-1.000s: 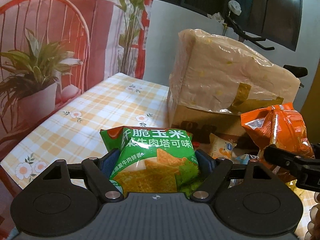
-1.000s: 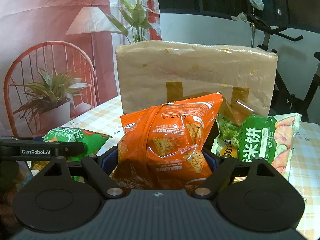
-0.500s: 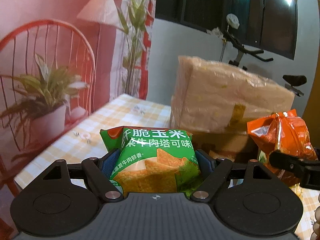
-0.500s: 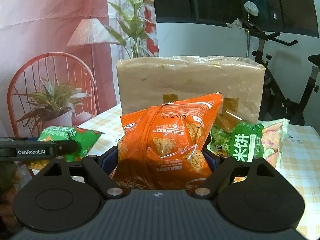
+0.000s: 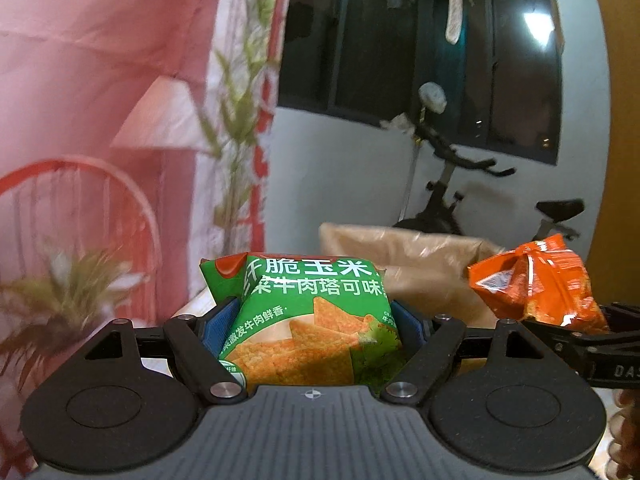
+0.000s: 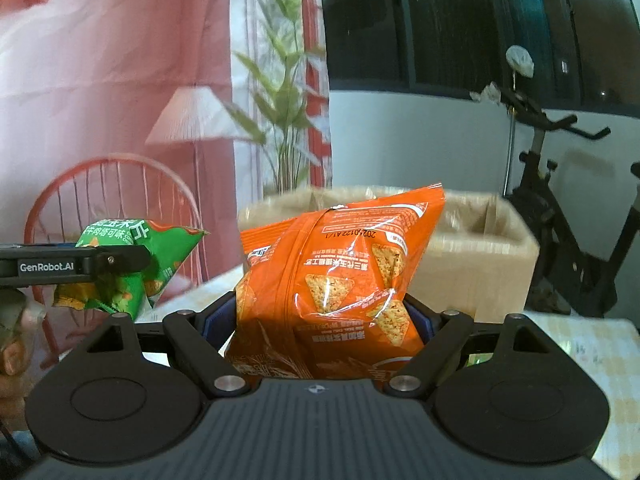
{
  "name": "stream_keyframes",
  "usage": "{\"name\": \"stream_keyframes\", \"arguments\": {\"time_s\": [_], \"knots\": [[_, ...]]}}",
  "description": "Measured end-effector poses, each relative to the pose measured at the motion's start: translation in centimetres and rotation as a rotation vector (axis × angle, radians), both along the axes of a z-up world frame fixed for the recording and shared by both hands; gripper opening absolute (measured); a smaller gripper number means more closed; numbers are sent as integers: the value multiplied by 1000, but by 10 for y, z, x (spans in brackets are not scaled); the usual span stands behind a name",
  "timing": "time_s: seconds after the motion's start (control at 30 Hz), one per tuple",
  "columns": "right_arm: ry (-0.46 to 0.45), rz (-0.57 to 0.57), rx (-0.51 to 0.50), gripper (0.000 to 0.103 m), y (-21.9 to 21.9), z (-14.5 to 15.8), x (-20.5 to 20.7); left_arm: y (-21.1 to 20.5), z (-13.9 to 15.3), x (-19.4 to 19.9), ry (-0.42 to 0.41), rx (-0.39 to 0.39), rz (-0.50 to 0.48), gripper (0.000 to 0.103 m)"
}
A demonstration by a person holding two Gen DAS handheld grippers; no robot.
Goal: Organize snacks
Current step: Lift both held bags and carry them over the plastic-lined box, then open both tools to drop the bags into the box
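- The green chip bag (image 5: 308, 320) is held in the air, pinched between the blue pads of the left gripper (image 5: 310, 326).
- The orange chip bag (image 6: 336, 284) is clamped in the right gripper (image 6: 320, 320), just beside it.
- An open cardboard box (image 6: 476, 248) stands behind both, on the checked table (image 6: 592, 344).

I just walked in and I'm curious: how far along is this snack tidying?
Midway, it seems. Both pickups look done: the left gripper grips a green chip bag, the right gripper an orange chip bag. Both hang raised before the open cardboard box. Left: dropping them in, probably.
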State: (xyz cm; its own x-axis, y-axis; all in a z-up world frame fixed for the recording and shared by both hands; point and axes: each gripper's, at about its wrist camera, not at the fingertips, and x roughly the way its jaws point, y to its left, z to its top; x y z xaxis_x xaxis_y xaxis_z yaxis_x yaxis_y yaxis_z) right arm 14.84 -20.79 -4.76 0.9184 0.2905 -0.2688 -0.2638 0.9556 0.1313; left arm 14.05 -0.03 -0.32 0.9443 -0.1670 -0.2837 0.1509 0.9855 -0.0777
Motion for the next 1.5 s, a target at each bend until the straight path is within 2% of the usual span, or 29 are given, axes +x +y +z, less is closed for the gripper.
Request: {"name": "stream_keyframes", "arguments": {"time_s": [0.2,0.33,0.47,0.6,0.67,0.8,0.93,1.07,1.2,1.5], "knots": [[-21,-22,22,85,-20,36,34,-21,29,31,-34,-10,-38,83],[-40,-74,-16,85,-33,47,68,-47,42,63,-59,1,-74,83],[-12,-133,-6,85,-50,46,105,-72,50,102,-38,-5,-126,83],[19,-179,15,85,-68,37,139,-97,44,134,-28,81,-136,83],[61,-179,18,85,-75,31,155,-109,39,149,-6,126,-141,83],[171,-154,-11,85,-79,17,181,-115,29,170,36,136,-150,83],[221,-151,-71,85,-82,9,188,-117,20,189,81,154,-126,86],[245,-171,-77,87,-86,3,191,-109,11,200,119,151,-103,88],[246,-144,-85,90,-87,0,186,-101,14,194,122,151,-89,89],[235,-122,-82,92,-79,17,168,-82,28,169,140,148,-70,89]]}}
